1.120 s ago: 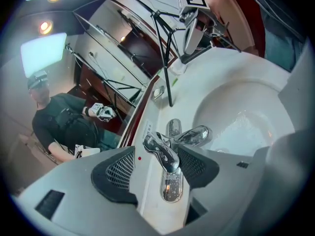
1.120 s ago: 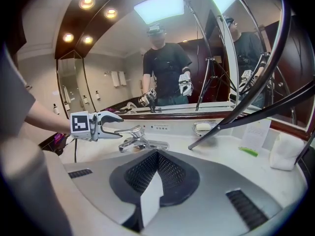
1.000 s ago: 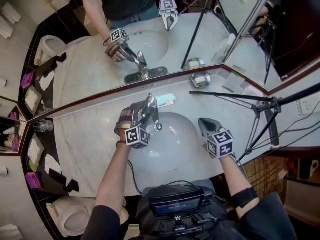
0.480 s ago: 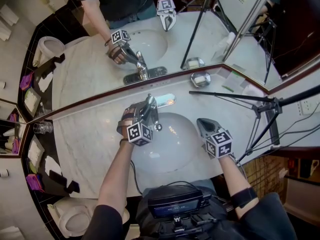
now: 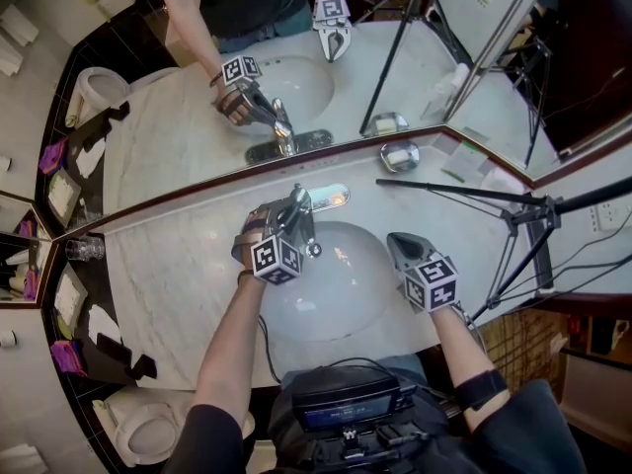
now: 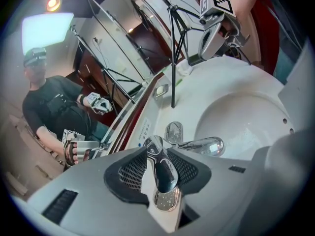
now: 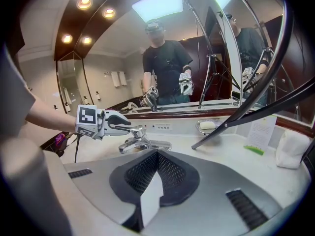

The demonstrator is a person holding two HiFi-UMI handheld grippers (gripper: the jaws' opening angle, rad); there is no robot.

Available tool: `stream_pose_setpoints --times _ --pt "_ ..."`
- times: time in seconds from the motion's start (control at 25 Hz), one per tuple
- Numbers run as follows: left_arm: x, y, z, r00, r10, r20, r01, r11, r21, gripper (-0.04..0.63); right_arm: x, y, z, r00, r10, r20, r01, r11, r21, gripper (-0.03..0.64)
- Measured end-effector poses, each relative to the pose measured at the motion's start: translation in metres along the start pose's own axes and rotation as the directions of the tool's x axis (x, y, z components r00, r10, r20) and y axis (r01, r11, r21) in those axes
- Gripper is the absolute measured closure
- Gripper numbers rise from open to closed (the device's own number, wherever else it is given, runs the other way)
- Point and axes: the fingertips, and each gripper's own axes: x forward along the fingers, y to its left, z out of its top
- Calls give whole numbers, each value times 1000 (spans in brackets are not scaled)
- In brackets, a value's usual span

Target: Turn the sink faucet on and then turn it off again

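At the sink (image 5: 367,282), left gripper (image 6: 158,157) jaws just closing, clamped on the faucet lever (image 6: 165,177), right gripper (image 7: 156,157) jaws together, empty.

Marble counter (image 5: 168,294) w/ big mirror (image 5: 178,117) along its back edge. Soap dish (image 5: 399,155) w/ white bar at mirror's foot, rt of centre. Black tripod (image 5: 513,215) at rt, one leg reaching over counter toward the dish. Glass tumbler (image 5: 86,249) far lt by mirror. Toilet (image 5: 148,433) lower lt. Purple packet (image 5: 67,355) on dark ledge lt. White cloth bundle (image 7: 290,149) + folded card (image 7: 261,127) far rt on counter.
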Motion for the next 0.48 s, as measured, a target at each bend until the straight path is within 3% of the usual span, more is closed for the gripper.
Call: stream_pose_setpoints --times 0.48 --pt "9 12 9 993 -116 3 116 993 -22 459 3 2 0 1000 6 3 -6 1000 5 598"
